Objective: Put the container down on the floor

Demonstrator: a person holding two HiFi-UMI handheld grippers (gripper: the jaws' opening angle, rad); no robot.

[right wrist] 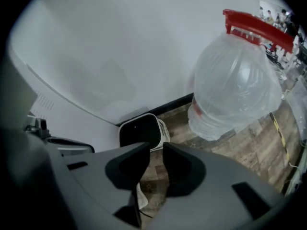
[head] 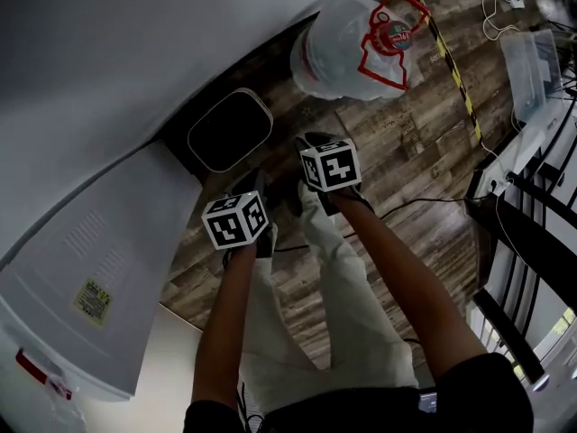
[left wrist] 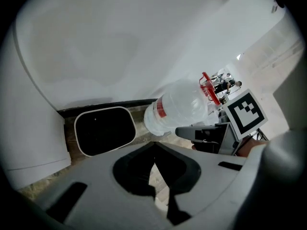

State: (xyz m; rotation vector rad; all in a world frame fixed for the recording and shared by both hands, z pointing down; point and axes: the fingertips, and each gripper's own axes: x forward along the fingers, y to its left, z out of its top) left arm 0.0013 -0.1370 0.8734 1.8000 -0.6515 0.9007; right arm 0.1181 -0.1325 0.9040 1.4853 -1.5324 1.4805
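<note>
As I look down through the head view, the container (head: 347,48), a big clear water bottle with a red handle (head: 395,9), stands upright on the wooden floor (head: 406,152), close to the dark skirting of the white wall (head: 135,34). No hand-held gripper touches it. At about 8 o'clock from the container, a black bin with a white rim (head: 230,129) sits on the same floor, near the bottle but apart from it.

My right hand-held gripper (right wrist: 156,150) hangs above the floor with the container at about 1 o'clock from it. Its jaws are only a narrow slit apart, and I see just floor between them. My left hand-held gripper (left wrist: 154,152) is beside the right one, with the bin at about 12 o'clock in the head view. Its jaw tips meet and it holds nothing.

Below both arms I see legs in light trousers (head: 334,278). At 7 o'clock from the bin stands a white appliance (head: 90,269). A yellow and black strip (head: 455,70) runs along the floor at 3 o'clock from the container.
</note>
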